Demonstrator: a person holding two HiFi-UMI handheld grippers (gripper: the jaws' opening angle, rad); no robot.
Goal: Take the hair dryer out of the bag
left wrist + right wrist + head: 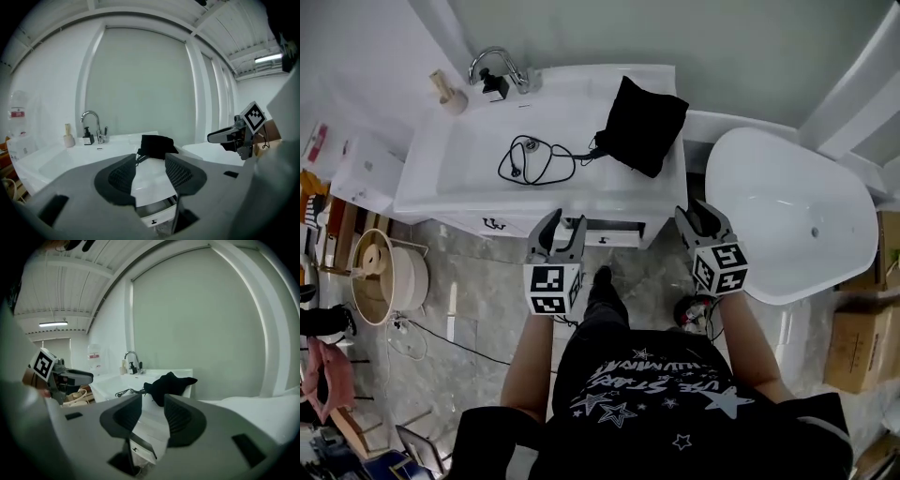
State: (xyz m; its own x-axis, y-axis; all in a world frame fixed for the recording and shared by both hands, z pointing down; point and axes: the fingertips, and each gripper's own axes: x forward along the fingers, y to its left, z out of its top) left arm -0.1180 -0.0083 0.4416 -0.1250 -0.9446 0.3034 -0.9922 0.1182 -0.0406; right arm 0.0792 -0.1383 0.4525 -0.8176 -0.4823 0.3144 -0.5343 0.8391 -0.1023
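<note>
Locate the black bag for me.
In the head view the black bag lies at the right end of the white vanity top, a coiled black cord to its left and the bathtub to its right.

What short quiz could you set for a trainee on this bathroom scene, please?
1. True or false: the left gripper is holding the black bag.
2. Where does the black cord lie? A: in the bathtub. B: on the white vanity, left of the bag. C: on the floor.
3. Fill in: the right gripper has its jaws ____, with nothing between them.

Key: 1 false, it is short of the vanity and empty; 2 B; 3 open.
</note>
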